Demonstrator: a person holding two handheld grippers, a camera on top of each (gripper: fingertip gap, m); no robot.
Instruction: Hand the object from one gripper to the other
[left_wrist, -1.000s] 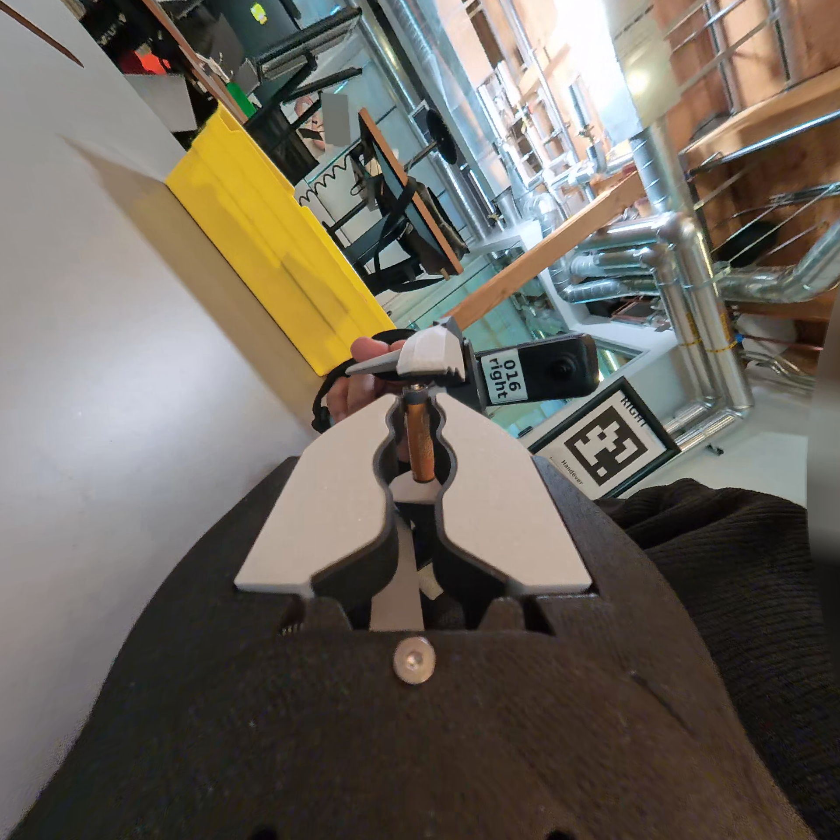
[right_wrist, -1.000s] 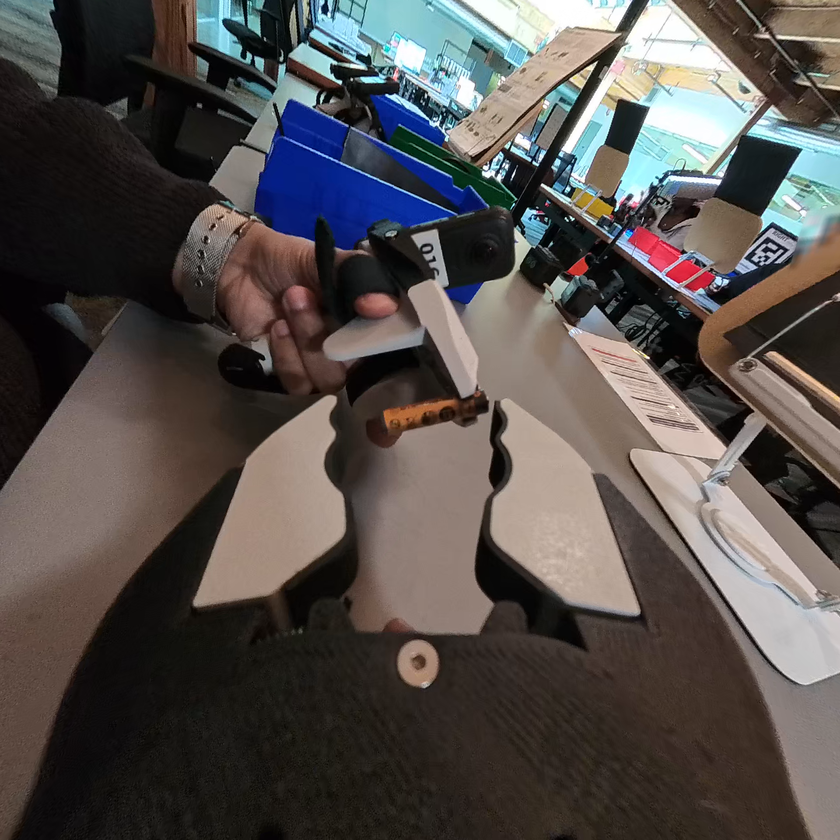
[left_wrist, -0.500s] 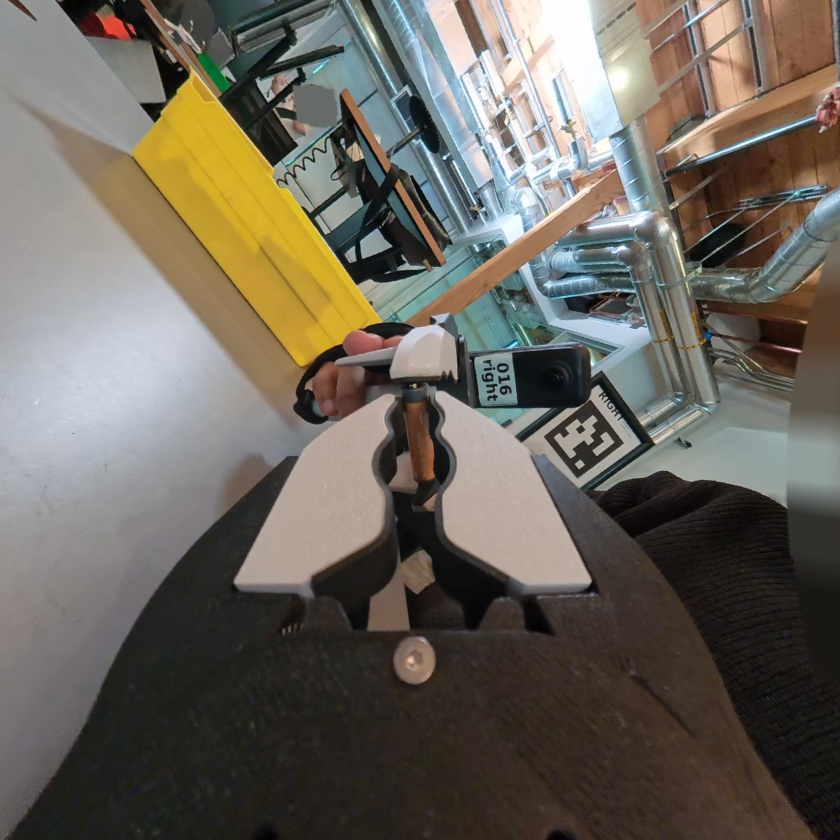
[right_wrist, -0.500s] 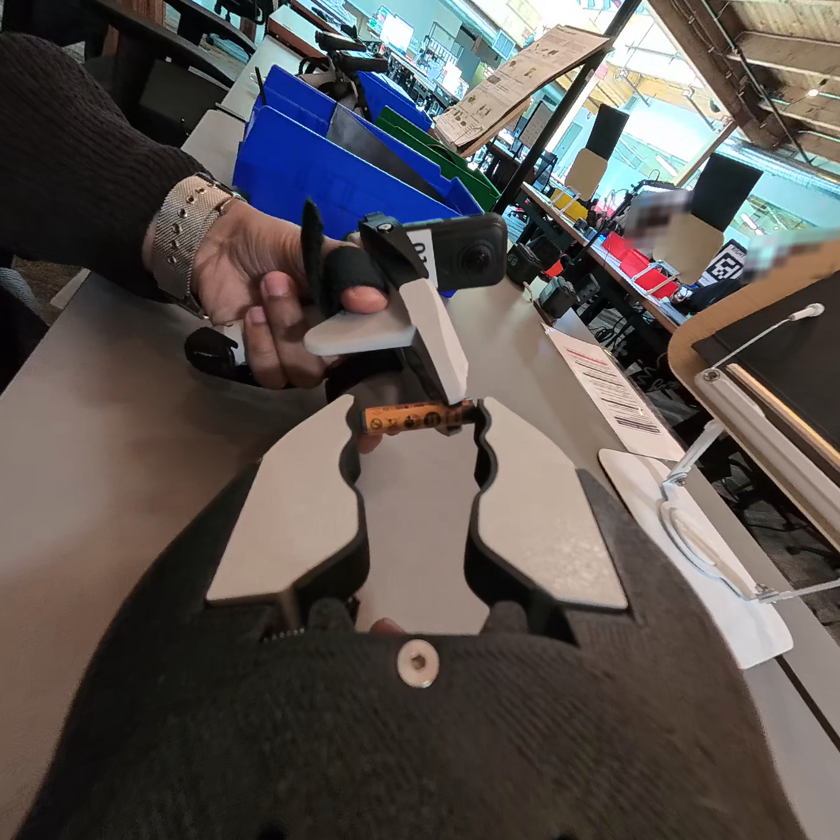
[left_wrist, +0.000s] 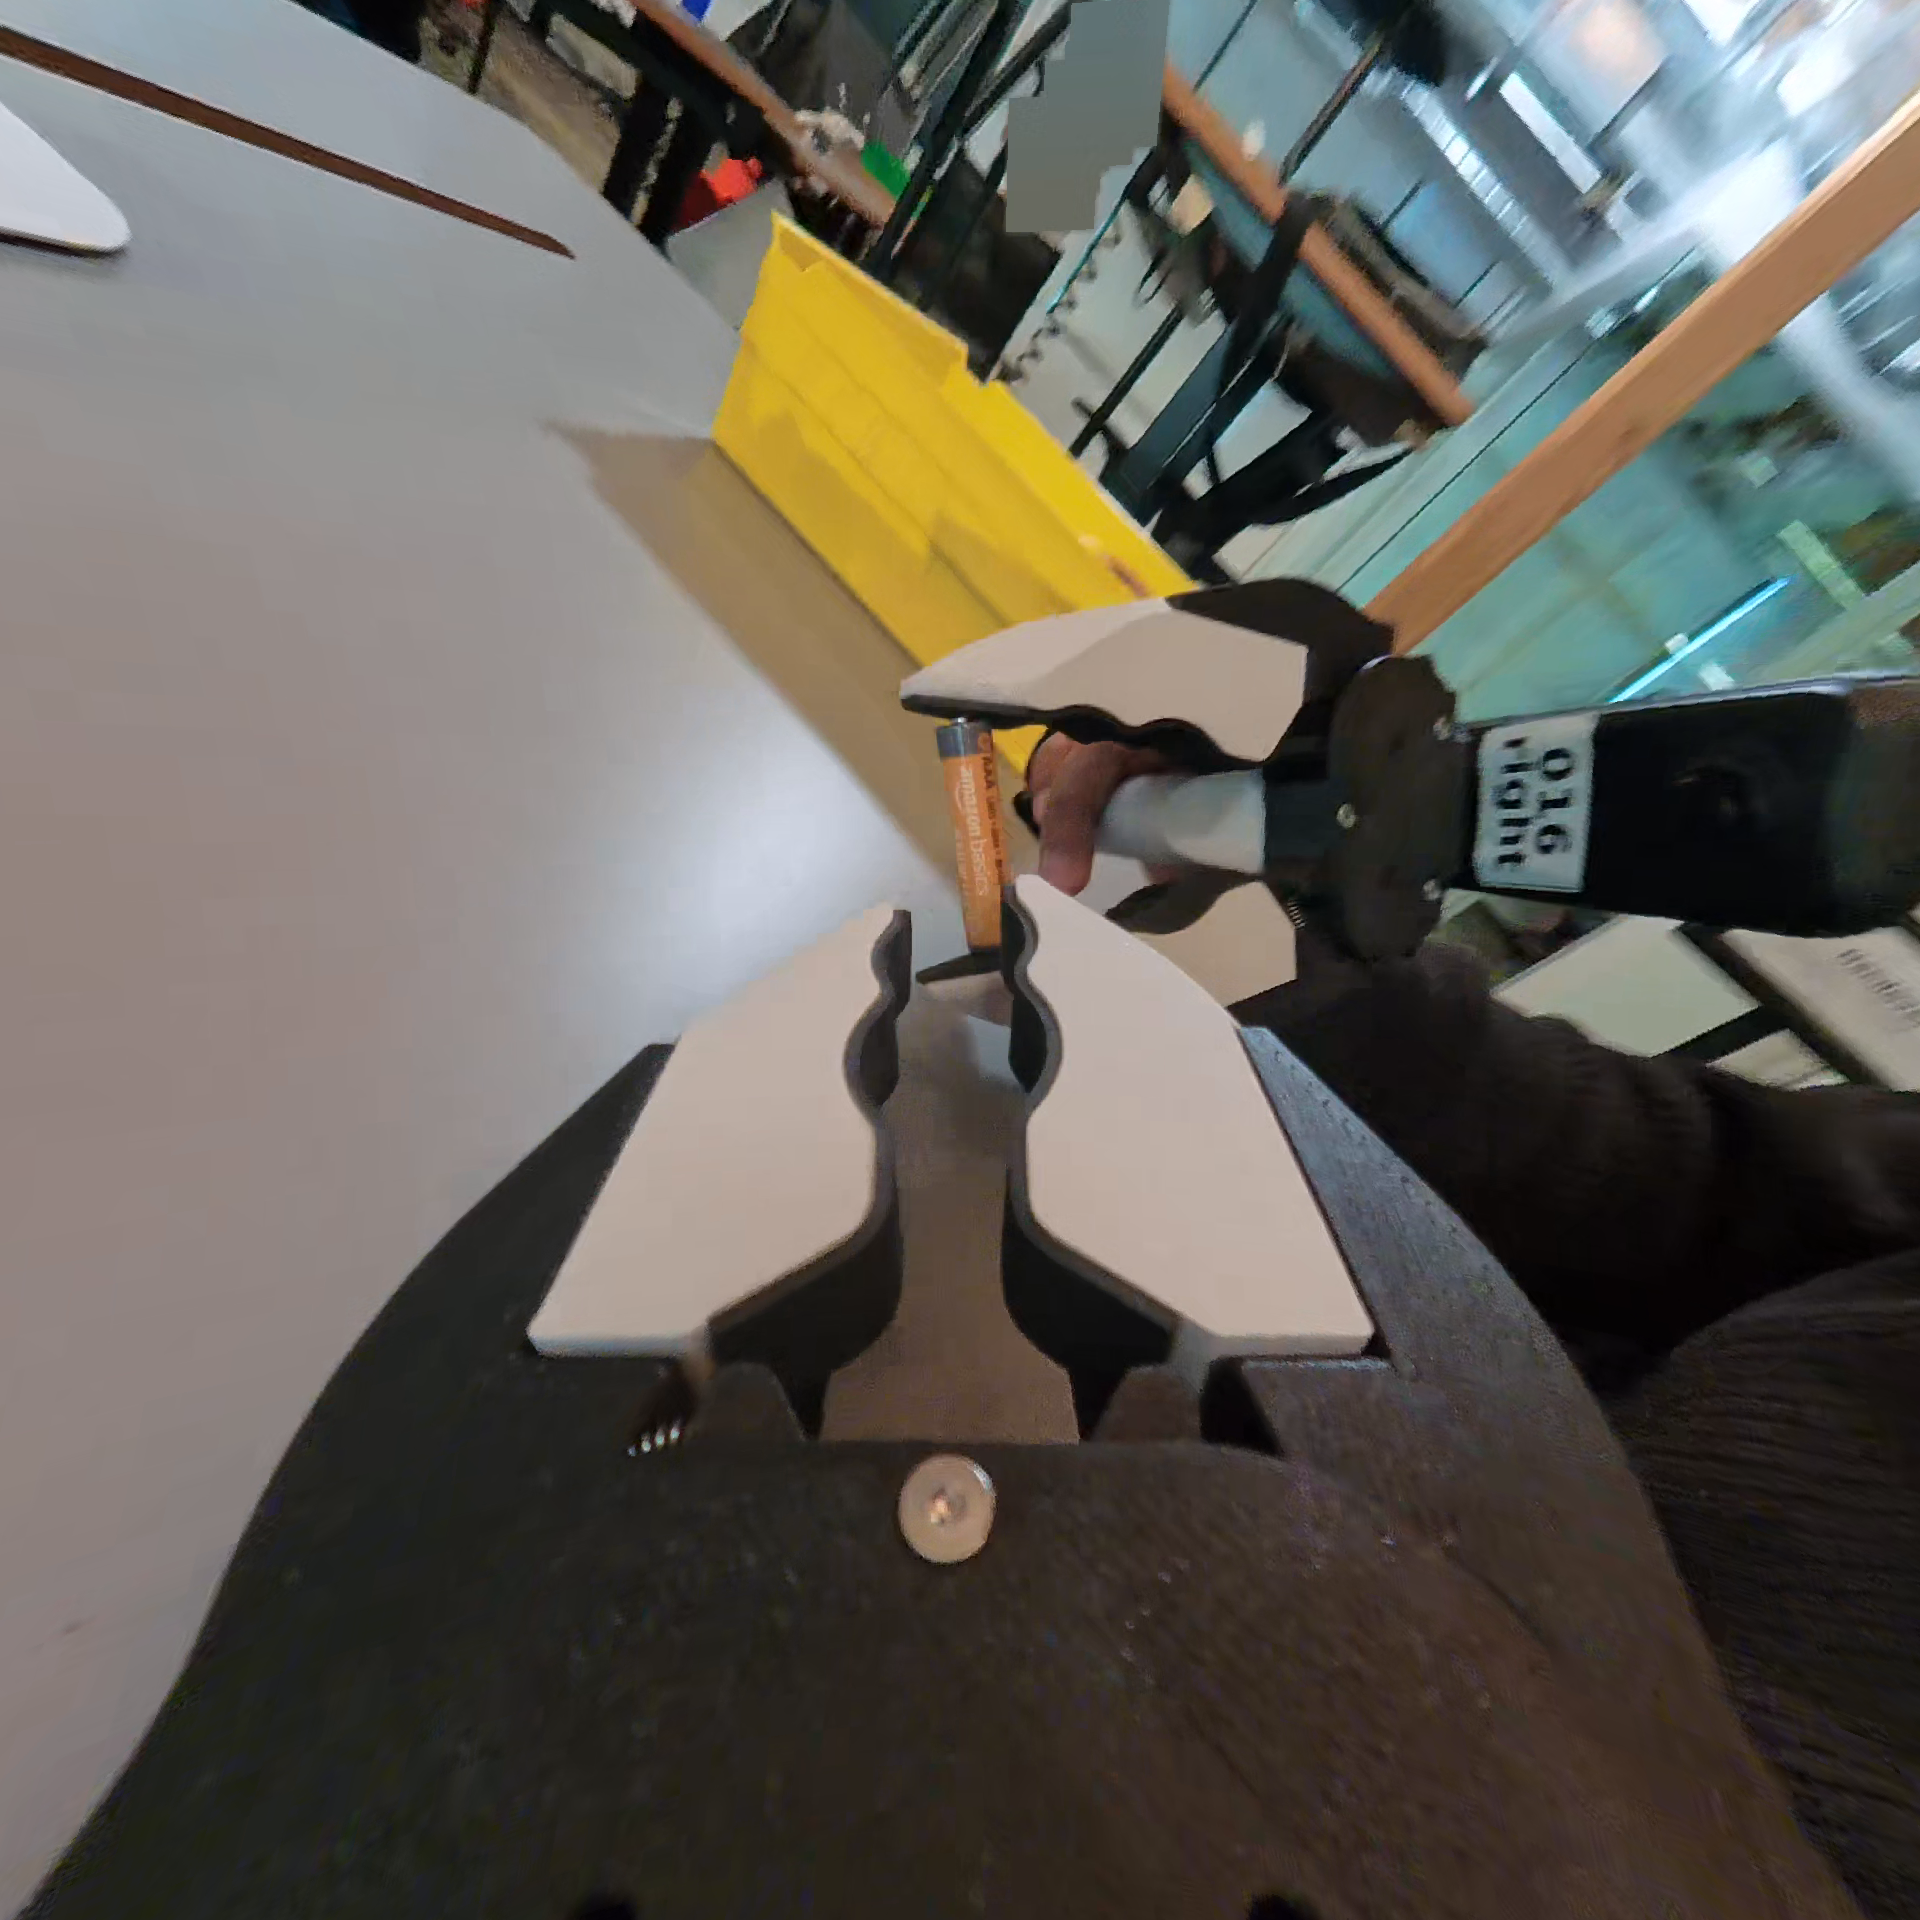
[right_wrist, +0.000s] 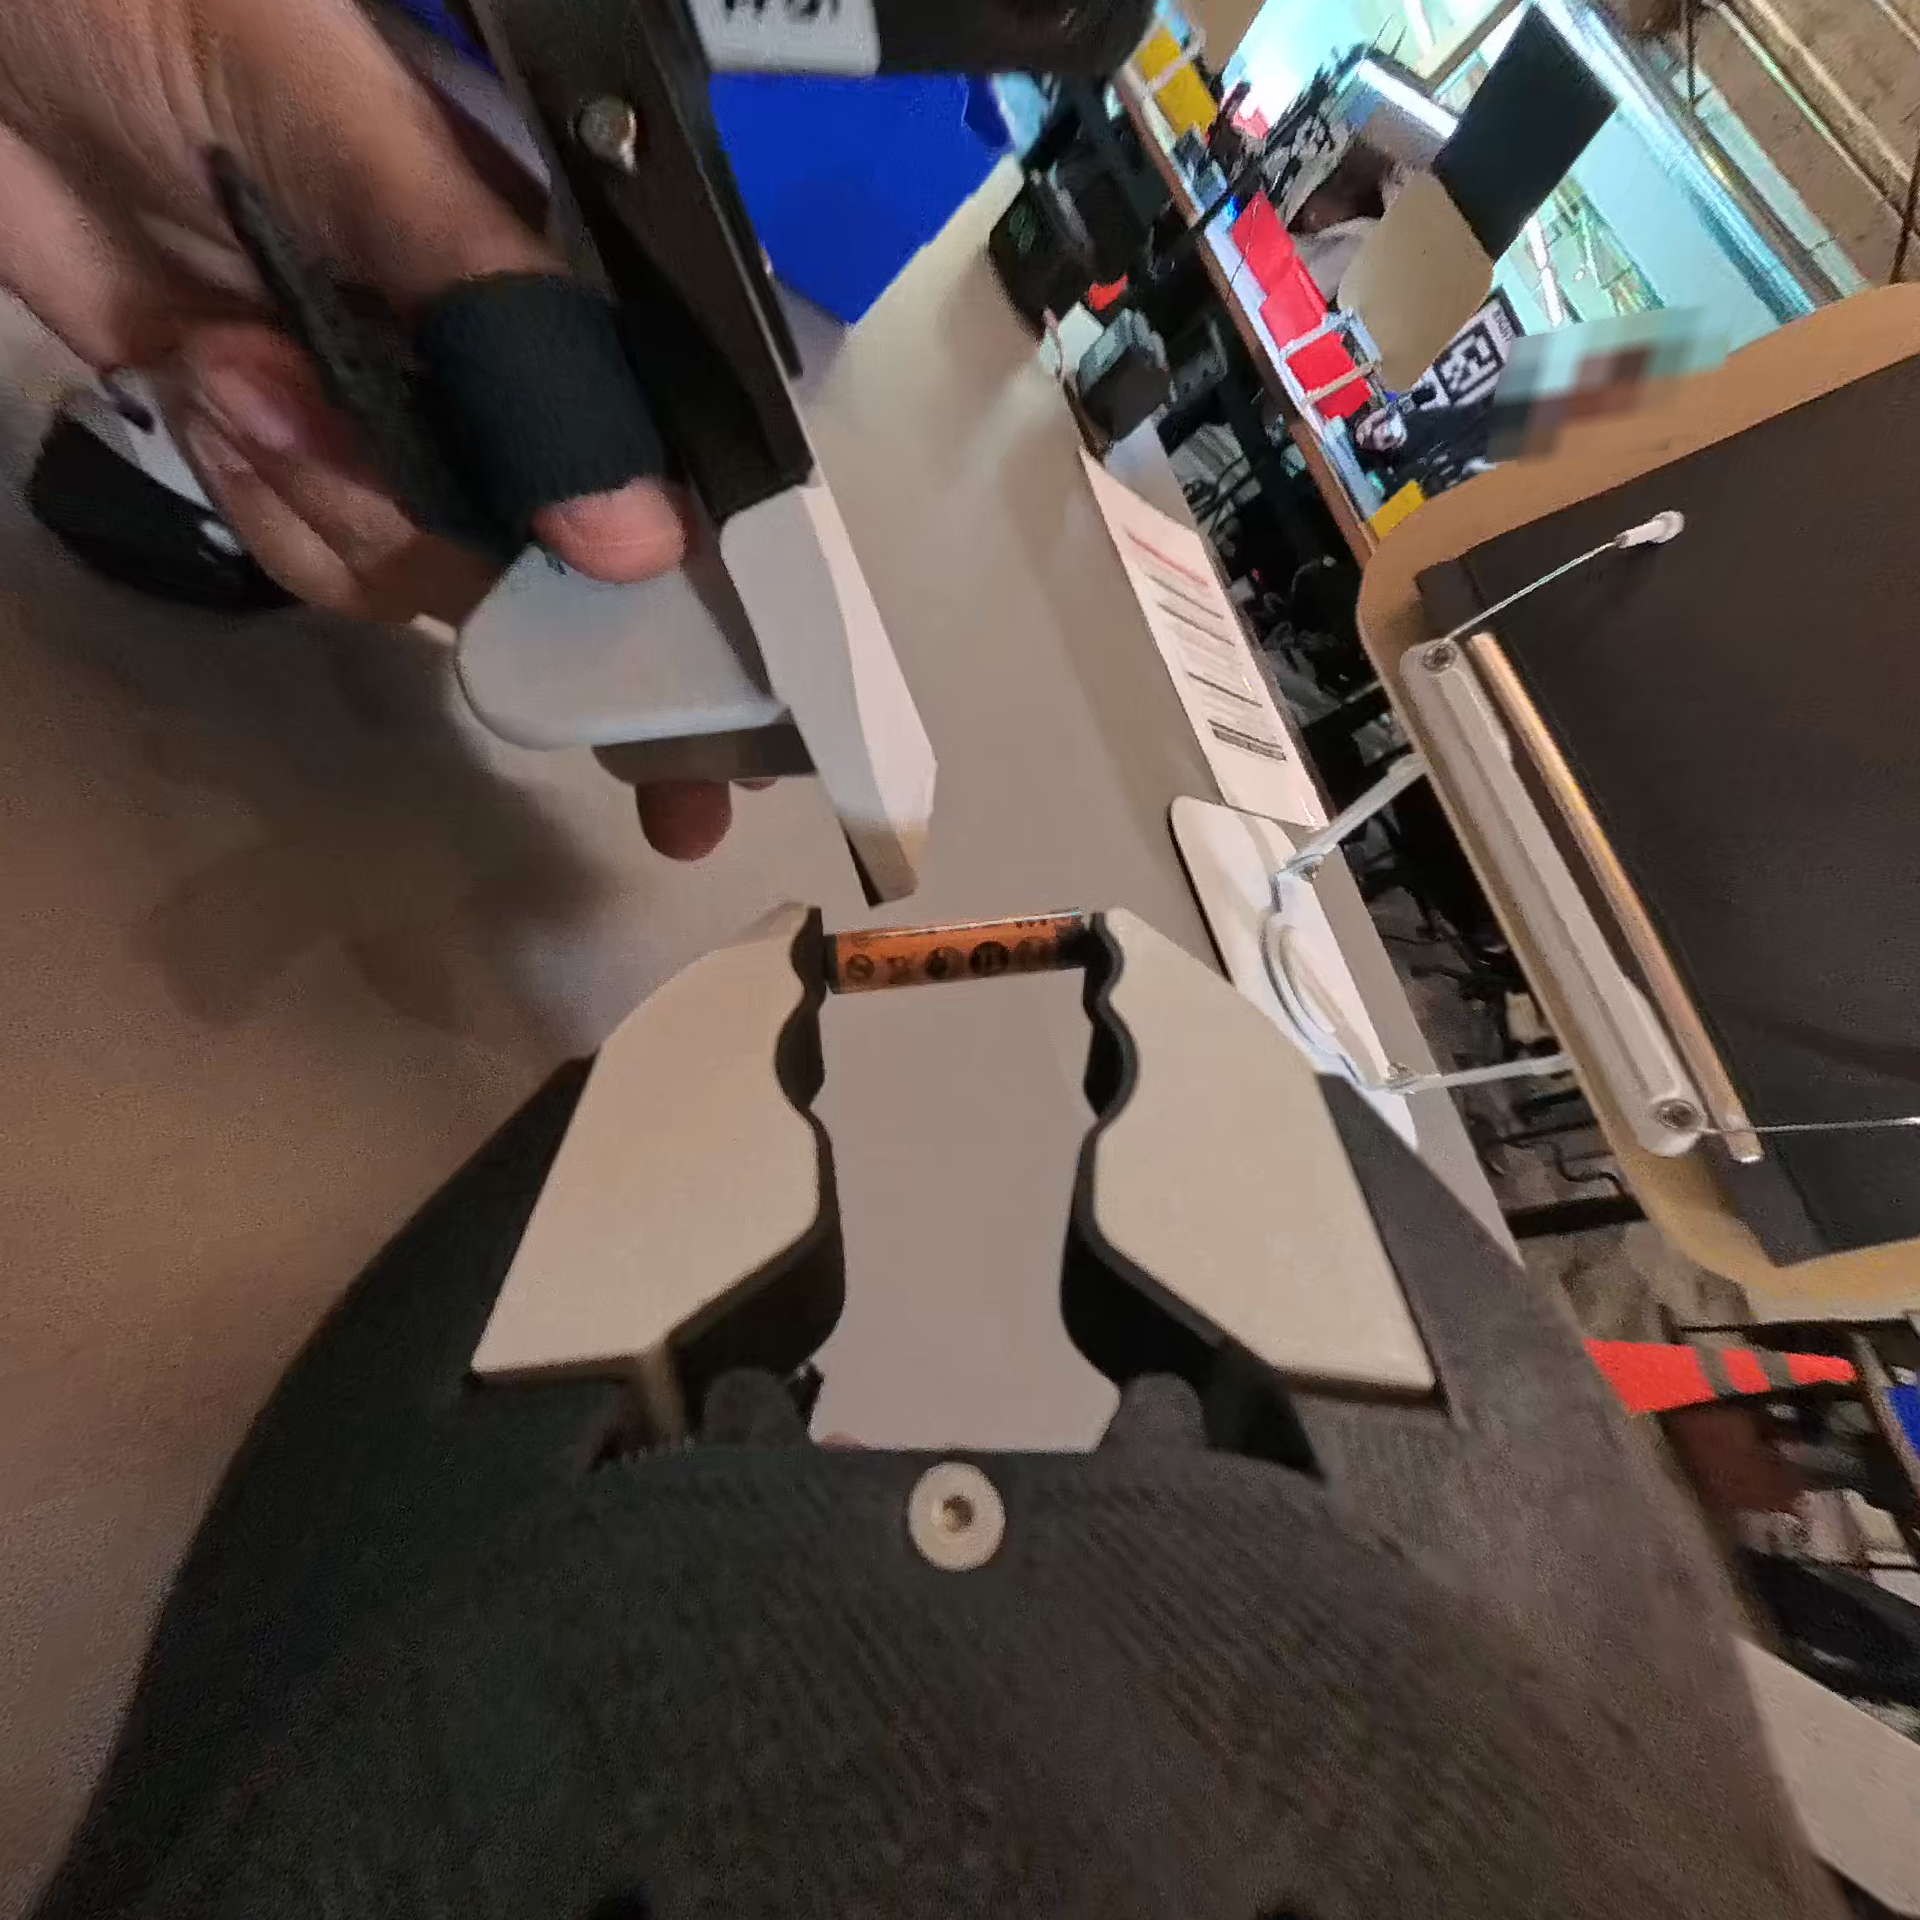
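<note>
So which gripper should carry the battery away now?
The right gripper: its fingertips clamp the orange battery end to end, while the left gripper is open and empty, apart from the battery.

Glossy orange battery (right_wrist: 956, 954), matt grey table (left_wrist: 312, 727), glossy yellow plastic bin (left_wrist: 894, 457).

Both wide-angle views are brightly lit by daylight from glazed walls in the background, which is washed out in places. The grey counter (left_wrist: 312, 727) carries a soft sheen, and the yellow bin (left_wrist: 914, 468) casts a shadow across it. Straight lines bow toward the frame edges. In the right wrist view the hand (right_wrist: 312, 343) and distant shelving are motion-blurred; the near claw fingers (right_wrist: 1236, 1174) remain sharp.
</note>
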